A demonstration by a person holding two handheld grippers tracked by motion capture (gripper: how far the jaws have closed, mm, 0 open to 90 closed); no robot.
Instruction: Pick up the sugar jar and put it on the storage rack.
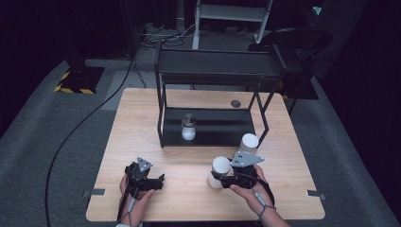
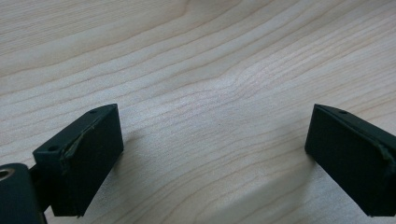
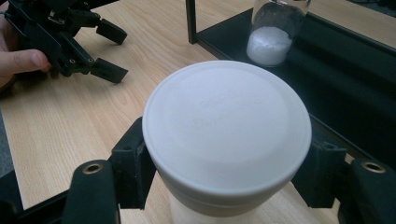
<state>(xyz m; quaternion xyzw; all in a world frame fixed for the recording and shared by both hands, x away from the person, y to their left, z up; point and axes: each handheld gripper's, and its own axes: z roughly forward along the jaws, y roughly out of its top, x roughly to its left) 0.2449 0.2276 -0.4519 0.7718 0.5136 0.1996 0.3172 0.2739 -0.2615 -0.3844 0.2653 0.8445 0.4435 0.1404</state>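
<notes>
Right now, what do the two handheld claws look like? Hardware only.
Both are matte black. The left claw and right claw each carry a grey three-cornered plate on top. The jaws are blocky black pads on black arms with brass-coloured screw holes, seen in the right gripper view. A dark cable trails back from each toward the person. The forearms are bare at the table edge, no sleeves in view.

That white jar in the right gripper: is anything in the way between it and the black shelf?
Partly. A second white jar stands by the shelf's front right leg. Left of it the front is open; a glass bottle stands on the shelf.
</notes>
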